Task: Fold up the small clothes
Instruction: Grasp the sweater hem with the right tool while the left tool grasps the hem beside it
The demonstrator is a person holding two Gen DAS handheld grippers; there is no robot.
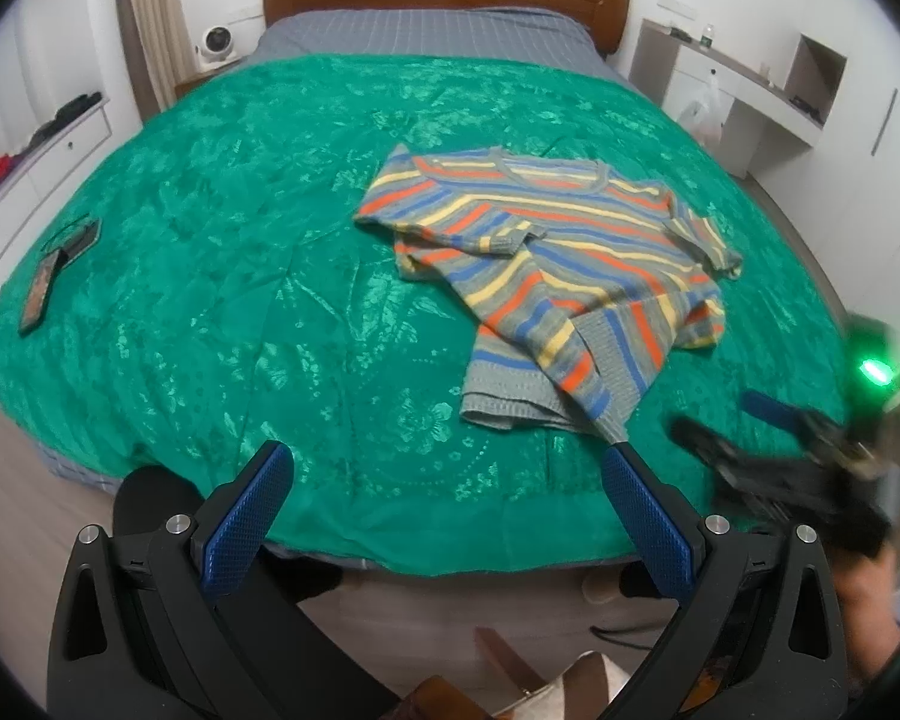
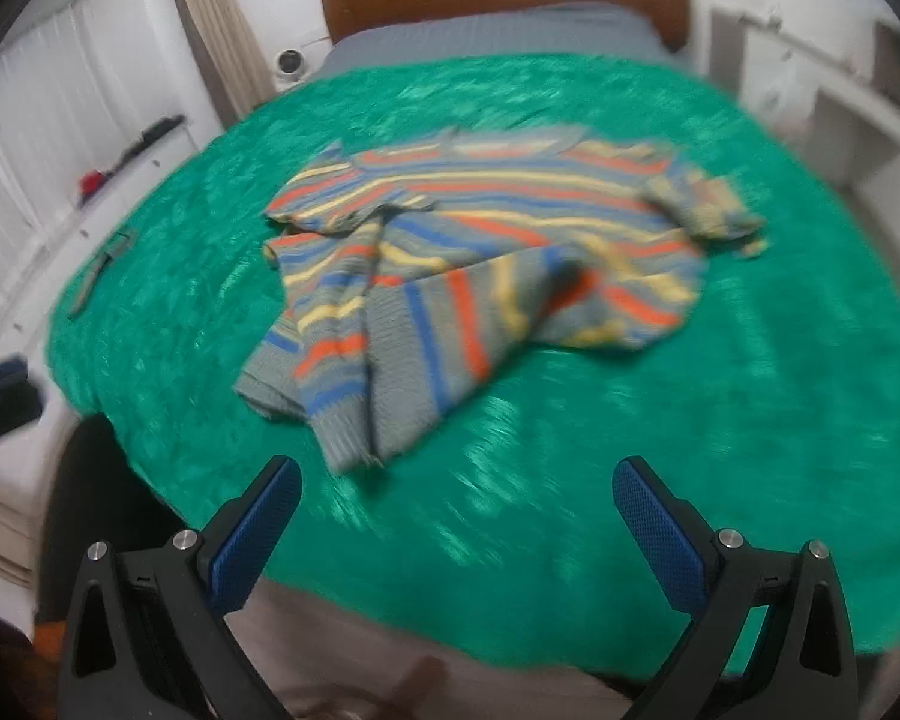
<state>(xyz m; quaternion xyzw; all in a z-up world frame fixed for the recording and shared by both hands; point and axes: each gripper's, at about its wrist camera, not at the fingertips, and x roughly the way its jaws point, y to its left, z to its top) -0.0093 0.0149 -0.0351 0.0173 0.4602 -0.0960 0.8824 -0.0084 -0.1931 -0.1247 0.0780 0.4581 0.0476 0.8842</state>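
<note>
Striped sweater lies rumpled on the green bedspread, at 1 o'clock from the left tongs. Left tongs and right tongs both gape wide, holding nothing, near the bed's foot. Phone at 9 o'clock.

Striped sweater on green bedspread
</note>
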